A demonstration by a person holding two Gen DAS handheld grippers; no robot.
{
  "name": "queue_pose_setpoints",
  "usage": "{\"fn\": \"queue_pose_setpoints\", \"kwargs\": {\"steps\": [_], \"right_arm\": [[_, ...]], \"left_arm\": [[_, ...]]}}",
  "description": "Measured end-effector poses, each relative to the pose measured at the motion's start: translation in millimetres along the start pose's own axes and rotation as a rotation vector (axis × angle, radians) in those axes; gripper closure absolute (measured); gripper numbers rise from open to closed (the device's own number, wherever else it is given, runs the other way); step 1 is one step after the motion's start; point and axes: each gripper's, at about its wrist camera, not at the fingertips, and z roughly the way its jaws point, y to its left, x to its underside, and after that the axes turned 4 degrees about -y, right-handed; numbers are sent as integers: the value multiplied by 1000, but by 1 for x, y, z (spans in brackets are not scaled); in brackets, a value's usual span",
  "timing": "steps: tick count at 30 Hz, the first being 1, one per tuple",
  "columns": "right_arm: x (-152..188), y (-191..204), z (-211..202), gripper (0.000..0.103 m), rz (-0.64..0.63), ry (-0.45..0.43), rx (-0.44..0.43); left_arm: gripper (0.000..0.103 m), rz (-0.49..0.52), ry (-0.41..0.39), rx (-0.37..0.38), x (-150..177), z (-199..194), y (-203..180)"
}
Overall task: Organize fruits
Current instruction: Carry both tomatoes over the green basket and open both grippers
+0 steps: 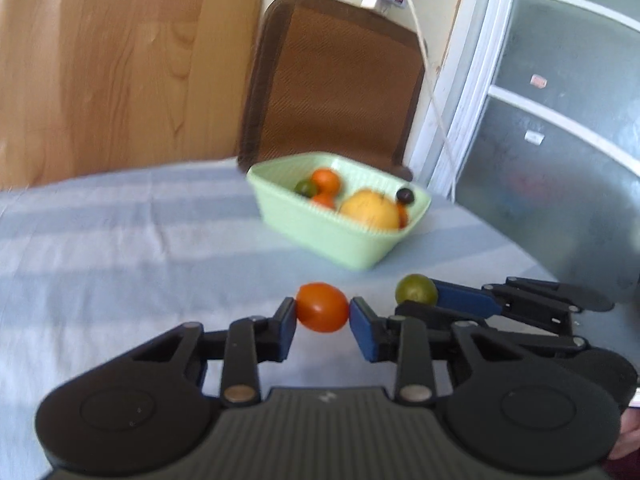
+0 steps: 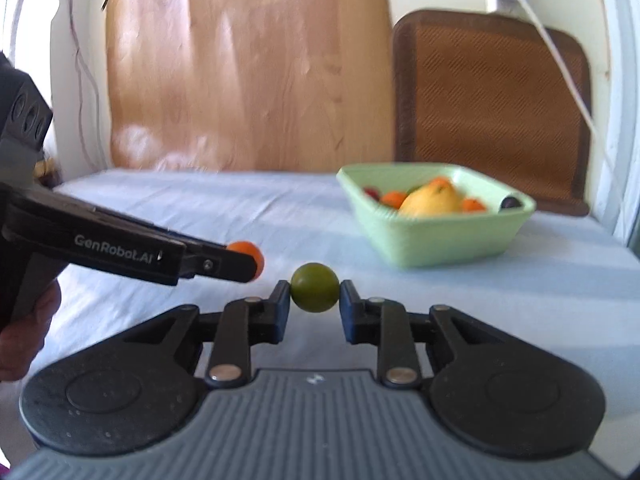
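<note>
My left gripper [image 1: 322, 314] is shut on a small orange fruit [image 1: 322, 307] and holds it above the table. It also shows in the right wrist view [image 2: 256, 261], at the left, with the orange fruit [image 2: 245, 249] at its tip. My right gripper [image 2: 315, 294] is shut on a small green fruit [image 2: 315, 287]. In the left wrist view the right gripper [image 1: 418, 298] sits just right of the left one, holding the green fruit [image 1: 416, 289]. A light green basket [image 1: 320, 228] [image 2: 432, 244] beyond both holds a yellow fruit [image 1: 370, 208], orange fruits and a dark one.
The table wears a pale blue-grey cloth [image 1: 120, 240]. A brown chair back [image 1: 332, 76] stands behind the basket. A wooden panel [image 2: 248, 72] leans at the back. A glass door [image 1: 560, 120] and white cables are at the right.
</note>
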Motion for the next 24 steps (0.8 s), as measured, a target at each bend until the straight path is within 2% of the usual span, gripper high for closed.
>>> {"fn": "queue_pose_setpoints", "kwargs": {"steps": [3,7,10,13,15,16,17,20,24], "right_arm": [[-17,-19,8,74,7,-68,60],[-28,-47,33,74,55,-99,136],[-35,-66,56,74,84,-81,160],[-36,-82,72,73,133,-77,147],[-32,-90,77,70,171,-83,152],[-30,-94,77,60,190,-81,155],[-28,-97,74,57,208,-92,158],[-27,-107,59,57,259,-147,196],[-24,-121,37,57,335,-215,268]], "left_arm": [[73,18,-46,12,-28,21,-7],[72,-15,-61,17,-58,62,-5],[72,-47,-33,15,-71,94,0],[72,-91,3,17,-76,123,5],[64,-111,15,22,-77,134,7],[62,-120,16,18,-76,137,8],[62,-129,15,20,-77,138,10],[62,-166,-3,13,-77,129,15],[62,-163,-67,-32,-74,90,17]]}}
